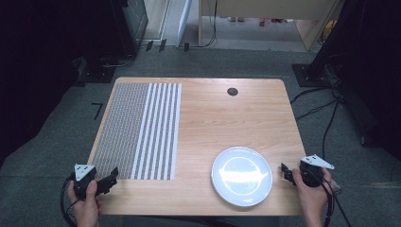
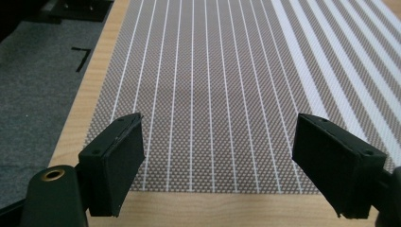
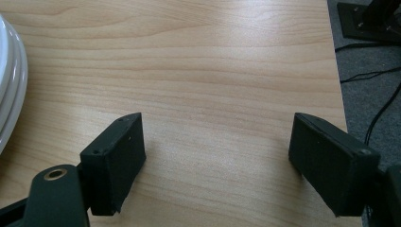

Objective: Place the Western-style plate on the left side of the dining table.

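On the table (image 1: 222, 118), near edge: left gripper (image 1: 109, 179) sits at the near-left corner of the striped placemat (image 1: 142, 127), jaws spread wide, nothing between them. Left gripper view has the mat's near edge (image 2: 208, 189) running right between the 2 jaws, so the mat is straight ahead, flat, apparently untouched. Can't tell whether the jaw tips rest on the wood or hang just above it.

Right gripper (image 1: 285, 171) is at the near-right table edge, just beside the white plate (image 1: 241, 176), jaws also wide apart and empty. In the right gripper view the plate rim (image 3: 10, 94) is off to the left of the jaws, bare wood between them.

Plate sits on bare wood right of the mat, apart from it. Mat covers the left part of the table.

My read: start position, no grasp yet. Likely step 1 is either pinching the mat edge with the left or taking the plate rim with the right.

Next move needs:
- left: drop low, slide 1 jaw under the thin mat edge, close on it. Mat is flat, hard to get under.
- right: turn toward the plate, straddle the rim, close firmly. Glazed rim looks slippery.
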Available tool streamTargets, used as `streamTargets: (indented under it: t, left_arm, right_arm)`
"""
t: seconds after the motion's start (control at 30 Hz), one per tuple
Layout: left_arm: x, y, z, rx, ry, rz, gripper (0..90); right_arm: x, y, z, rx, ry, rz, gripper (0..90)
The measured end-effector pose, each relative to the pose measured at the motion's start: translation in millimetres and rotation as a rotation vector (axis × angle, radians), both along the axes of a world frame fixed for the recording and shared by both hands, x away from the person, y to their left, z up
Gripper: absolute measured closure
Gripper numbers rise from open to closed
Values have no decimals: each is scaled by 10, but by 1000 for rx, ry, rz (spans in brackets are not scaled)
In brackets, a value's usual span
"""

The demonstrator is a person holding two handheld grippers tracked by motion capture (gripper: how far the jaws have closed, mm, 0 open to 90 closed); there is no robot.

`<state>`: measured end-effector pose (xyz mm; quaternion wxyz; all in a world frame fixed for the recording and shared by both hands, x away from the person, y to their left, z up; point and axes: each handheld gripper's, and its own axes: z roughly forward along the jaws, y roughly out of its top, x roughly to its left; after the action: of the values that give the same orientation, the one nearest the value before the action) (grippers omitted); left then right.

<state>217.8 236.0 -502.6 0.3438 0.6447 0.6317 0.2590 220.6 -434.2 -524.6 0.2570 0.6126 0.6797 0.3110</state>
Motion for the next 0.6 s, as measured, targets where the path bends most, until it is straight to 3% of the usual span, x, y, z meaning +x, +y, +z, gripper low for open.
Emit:
streamTargets:
  t: [0.2,0.33,0.4,0.6]
  left_arm:
    - [-5,-5,-13,-3,-9,-8,179]
    - [-11,-102,12,9,-27,-8,178]
    - [-20,-151,33,-26,-40,-27,178]
    - [16,-379,127,-53,-82,-76,178]
  right_arm:
    - [11,7,-1,-2,0,-7,180]
    - [11,8,-1,-2,0,-8,179]
    - [11,10,-1,-2,0,-10,178]
    - [6,18,-1,-1,2,-17,178]
